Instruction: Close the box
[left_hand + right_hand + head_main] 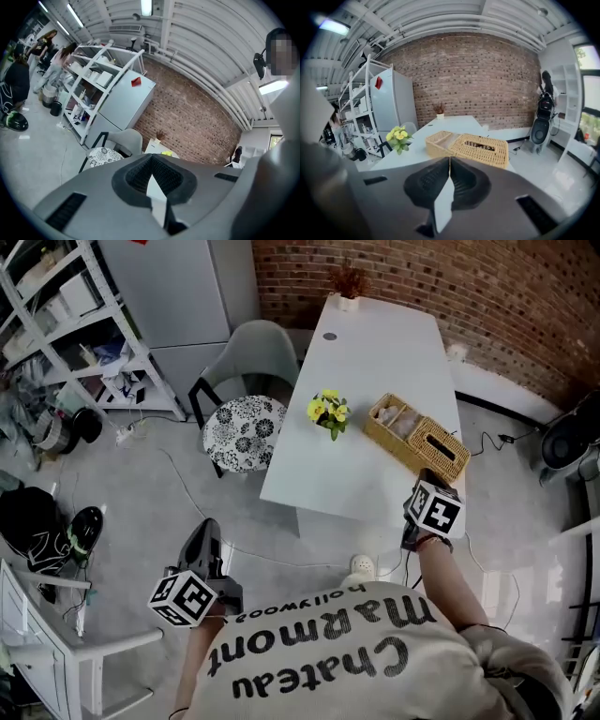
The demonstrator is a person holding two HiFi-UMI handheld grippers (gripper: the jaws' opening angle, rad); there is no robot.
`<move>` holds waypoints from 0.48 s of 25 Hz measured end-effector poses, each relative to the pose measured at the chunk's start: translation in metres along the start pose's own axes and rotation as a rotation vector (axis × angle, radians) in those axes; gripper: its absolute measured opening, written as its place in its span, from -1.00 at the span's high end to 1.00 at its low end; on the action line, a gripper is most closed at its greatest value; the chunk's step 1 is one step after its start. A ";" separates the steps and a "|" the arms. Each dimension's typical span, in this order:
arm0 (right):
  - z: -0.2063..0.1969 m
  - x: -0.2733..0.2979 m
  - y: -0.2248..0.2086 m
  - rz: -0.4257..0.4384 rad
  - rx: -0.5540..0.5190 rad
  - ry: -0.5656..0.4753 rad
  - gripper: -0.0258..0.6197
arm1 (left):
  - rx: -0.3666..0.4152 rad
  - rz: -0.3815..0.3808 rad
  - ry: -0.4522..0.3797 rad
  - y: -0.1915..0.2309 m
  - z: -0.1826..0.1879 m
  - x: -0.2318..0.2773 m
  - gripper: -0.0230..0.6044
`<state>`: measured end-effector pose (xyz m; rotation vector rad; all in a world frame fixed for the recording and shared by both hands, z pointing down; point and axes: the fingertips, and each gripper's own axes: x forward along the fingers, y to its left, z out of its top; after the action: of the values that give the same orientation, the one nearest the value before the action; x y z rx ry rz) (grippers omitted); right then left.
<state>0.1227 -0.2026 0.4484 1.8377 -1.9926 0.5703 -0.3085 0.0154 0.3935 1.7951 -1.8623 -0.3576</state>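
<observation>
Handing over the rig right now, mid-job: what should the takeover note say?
Left claw: shut, empty, low over the floor, away from the white table.
Right claw: shut, empty, near the table's end, close to the wicker box and aimed at it.
Box: on the table near the yellow flowers; slotted lid lies flat, one end compartment shows open.
Done: lid looks down.
Left: confirm it is seated; press if not.
</observation>
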 end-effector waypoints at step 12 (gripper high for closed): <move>-0.054 -0.046 0.144 0.245 -0.077 0.073 0.91 | -0.016 0.067 -0.012 0.042 -0.003 -0.078 0.93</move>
<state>-0.0177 -0.1256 0.4636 1.5175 -2.1730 0.6112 -0.3440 0.0961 0.4037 1.7191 -1.9167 -0.3584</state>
